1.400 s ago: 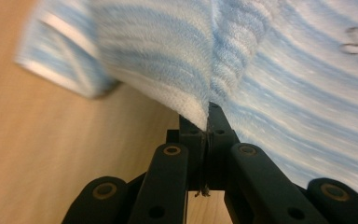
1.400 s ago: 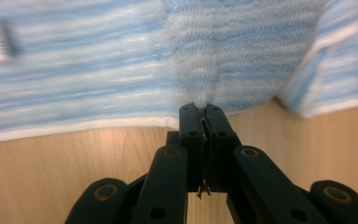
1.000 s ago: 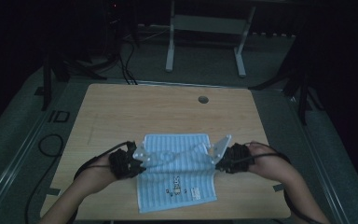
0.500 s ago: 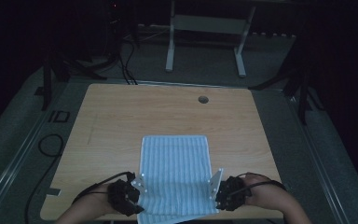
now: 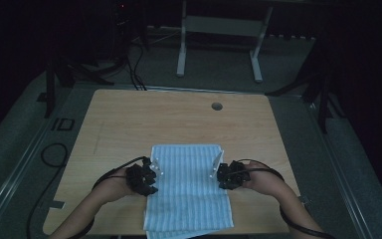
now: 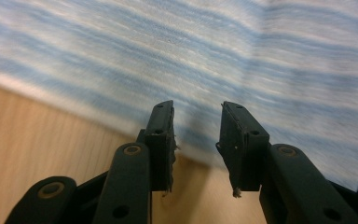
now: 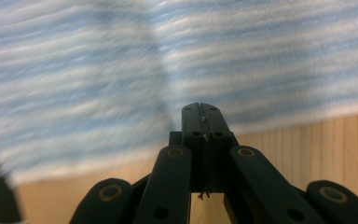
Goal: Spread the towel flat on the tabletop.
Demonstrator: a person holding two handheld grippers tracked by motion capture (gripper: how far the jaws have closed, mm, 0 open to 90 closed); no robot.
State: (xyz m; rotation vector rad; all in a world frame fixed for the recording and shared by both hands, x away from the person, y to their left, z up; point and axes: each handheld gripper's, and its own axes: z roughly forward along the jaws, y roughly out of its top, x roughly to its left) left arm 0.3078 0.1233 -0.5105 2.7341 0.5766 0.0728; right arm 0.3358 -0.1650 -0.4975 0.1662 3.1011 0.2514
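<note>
The left claw hangs at the left edge of the blue-striped towel, its jaws apart after closing a little, nothing between them. The right claw, jaws pressed together and empty, sits at the right edge. The towel lies flat on the near surface, overhanging the near edge; the far half lies bare.
</note>
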